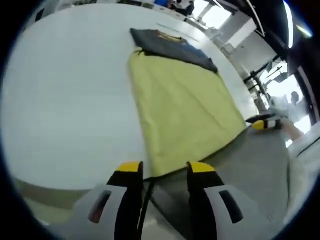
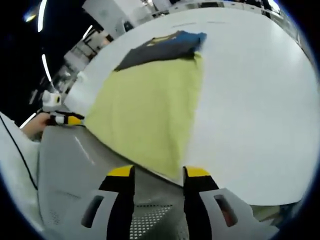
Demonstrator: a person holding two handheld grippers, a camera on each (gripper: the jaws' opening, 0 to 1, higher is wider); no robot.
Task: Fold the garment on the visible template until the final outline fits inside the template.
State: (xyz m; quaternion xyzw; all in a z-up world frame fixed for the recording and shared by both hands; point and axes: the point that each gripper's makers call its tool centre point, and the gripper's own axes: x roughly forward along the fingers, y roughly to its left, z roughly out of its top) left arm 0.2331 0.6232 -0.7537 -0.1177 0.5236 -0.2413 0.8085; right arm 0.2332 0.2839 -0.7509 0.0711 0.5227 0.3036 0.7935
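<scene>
A yellow-green cloth [image 1: 182,107] [image 2: 150,105] lies flat on the white table [image 1: 65,100] [image 2: 255,90], with a dark folded garment [image 1: 172,45] [image 2: 160,46] at its far end. A grey fabric [image 1: 250,170] [image 2: 75,165] spreads out from under the cloth's near edge toward me. My left gripper [image 1: 164,169] is open, its yellow-tipped jaws just short of the cloth's near left corner; in the right gripper view it sits [image 2: 67,120] beside that corner. My right gripper [image 2: 159,172] is open at the near right corner and appears in the left gripper view [image 1: 264,123], held by a hand.
Wide bare table surface lies left of the cloth in the left gripper view and right of it in the right gripper view. Room furniture and bright windows [image 1: 220,15] stand beyond the table's far edge. The grey fabric has a mesh patch [image 2: 150,215].
</scene>
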